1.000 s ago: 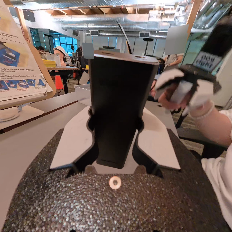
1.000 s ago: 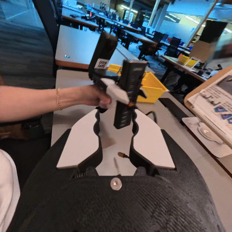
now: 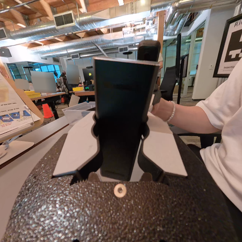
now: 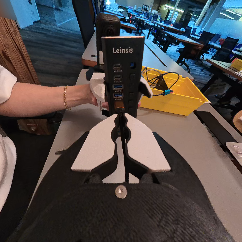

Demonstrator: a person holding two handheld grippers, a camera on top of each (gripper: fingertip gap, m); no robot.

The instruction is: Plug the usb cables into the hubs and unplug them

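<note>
A grey table (image 4: 170, 137) runs ahead, bare at its near edge; one yellow bin (image 4: 174, 99) of spare cables sits at the far edge. One black hub (image 4: 123, 73) stands upright above it, clamped by the left gripper (image 3: 120, 125). The right gripper (image 4: 121, 116) is nearly closed, pinching one black cable (image 4: 122, 137) whose orange plug (image 4: 118, 105) sits in the hub.

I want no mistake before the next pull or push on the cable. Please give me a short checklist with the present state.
1. Left gripper clamps the tall black USB hub: ok.
2. Right gripper shut on the thin black cable: ok.
3. Orange-collared plug sits in a hub port: ok.
4. Plug fully seated: cannot tell.
5. Hub upright: ok.
</note>
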